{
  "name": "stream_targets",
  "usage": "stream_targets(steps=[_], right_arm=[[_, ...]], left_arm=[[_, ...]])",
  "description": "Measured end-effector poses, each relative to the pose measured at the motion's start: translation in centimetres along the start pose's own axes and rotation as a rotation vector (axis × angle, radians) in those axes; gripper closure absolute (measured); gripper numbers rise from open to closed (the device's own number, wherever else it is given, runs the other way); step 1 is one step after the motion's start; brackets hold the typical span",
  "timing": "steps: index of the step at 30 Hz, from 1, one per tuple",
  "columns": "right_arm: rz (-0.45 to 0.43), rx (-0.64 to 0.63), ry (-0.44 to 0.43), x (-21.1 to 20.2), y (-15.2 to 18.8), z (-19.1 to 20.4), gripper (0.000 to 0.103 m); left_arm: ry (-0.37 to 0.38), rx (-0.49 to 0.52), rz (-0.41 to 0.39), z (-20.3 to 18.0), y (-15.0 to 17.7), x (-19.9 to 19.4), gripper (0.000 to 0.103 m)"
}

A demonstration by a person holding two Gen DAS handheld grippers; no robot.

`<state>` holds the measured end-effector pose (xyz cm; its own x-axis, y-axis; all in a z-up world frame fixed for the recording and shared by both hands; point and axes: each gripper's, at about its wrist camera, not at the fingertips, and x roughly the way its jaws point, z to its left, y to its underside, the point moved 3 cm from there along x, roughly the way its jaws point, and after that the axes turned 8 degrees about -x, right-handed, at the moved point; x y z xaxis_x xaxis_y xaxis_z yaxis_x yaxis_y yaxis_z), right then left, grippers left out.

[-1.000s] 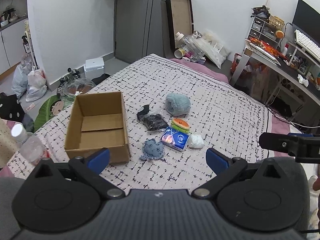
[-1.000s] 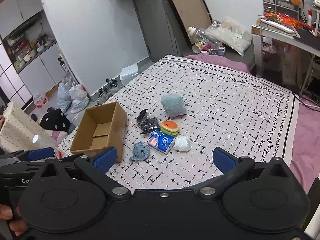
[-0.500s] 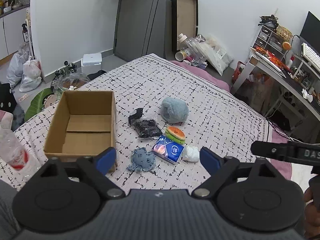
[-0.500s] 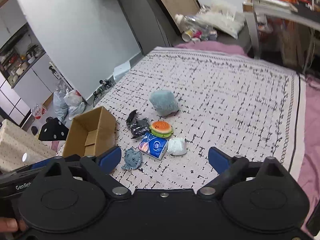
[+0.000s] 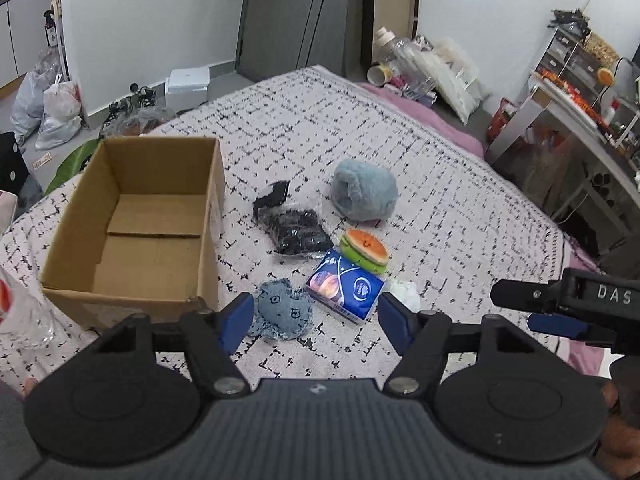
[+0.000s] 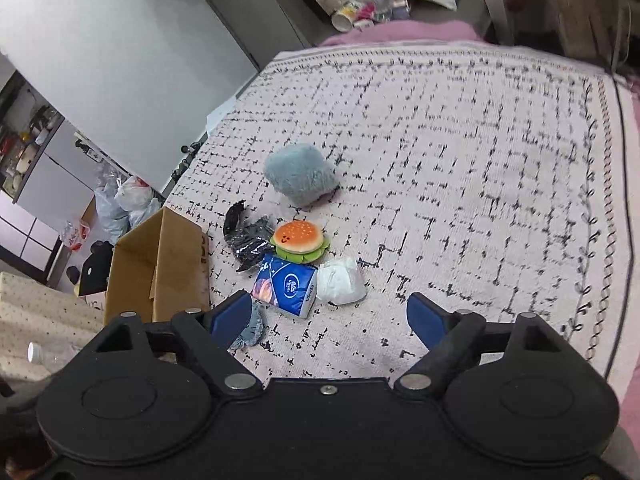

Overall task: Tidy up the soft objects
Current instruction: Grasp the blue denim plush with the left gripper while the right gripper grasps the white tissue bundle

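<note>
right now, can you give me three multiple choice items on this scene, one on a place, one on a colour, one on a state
1. Where does the burger plush lie?
A. inside the cardboard box
B. on the bedspread, just beyond the blue tissue pack
C. on the floor

2. What colour is the large fluffy plush?
A. grey-blue
B. red
C. yellow

3. What is the state of the cardboard box?
A. taped shut
B. open and full of toys
C. open with nothing inside

Answers:
1 B, the burger plush sits on the bedspread next to the blue tissue pack, on its far side.
2 A, its fur is a pale grey-blue in both views.
3 C, the left wrist view looks straight into the box and shows only bare cardboard.
</note>
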<state>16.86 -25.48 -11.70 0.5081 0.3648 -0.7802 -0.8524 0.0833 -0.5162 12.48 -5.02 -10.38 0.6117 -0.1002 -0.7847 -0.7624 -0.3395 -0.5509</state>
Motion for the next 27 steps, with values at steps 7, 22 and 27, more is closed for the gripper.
stream_targets(steps=[7, 22, 27], right_arm=[[0.045, 0.018, -0.045, 2.9, -0.8, -0.2, 0.021], [0.180, 0.070, -0.064, 9.8, -1.5, -2.5, 0.030], [0.211, 0.075, -0.059, 11.4, -1.6, -2.9, 0.030]], left_arm=[[-0.028, -0.004, 0.058, 0.1, 0.6, 3.9, 0.048], [-0.102, -0.021, 0.146, 0.5, 1.2, 11.0, 0.056], [-0.129, -0.027, 0.181, 0.9, 1.5, 12.8, 0.056]])
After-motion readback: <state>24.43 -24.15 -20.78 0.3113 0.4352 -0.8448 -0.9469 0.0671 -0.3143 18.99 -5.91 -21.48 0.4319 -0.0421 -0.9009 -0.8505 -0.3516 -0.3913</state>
